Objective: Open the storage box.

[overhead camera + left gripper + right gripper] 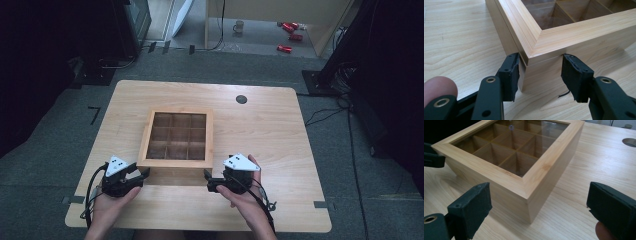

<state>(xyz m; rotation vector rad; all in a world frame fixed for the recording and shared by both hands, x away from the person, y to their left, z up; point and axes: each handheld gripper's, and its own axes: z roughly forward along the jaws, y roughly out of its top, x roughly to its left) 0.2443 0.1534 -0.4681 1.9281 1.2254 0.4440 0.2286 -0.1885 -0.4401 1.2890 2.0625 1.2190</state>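
Pale wood fills the scene: the worktop (pixel 280 130) stretches wide, a dark round hole (pixel 241 99) in it toward the far right. Sitting at its middle is the wooden box (pixel 176 137), square, with a glass-panelled lid over a grid of nine compartments. On to the hands now! The left gripper (pixel 141 176) sits at the box's near left corner, and in the left gripper view (pixel 540 75) its jaws straddle that corner, one pad against the left wall, the other at the near wall, right on the seam under the lid; whether they are squeezing, I cannot tell. The right gripper (pixel 208 181) waits at the near right corner, and the right gripper view (pixel 539 210) shows its jaws spread wide, the box corner between them, untouched.
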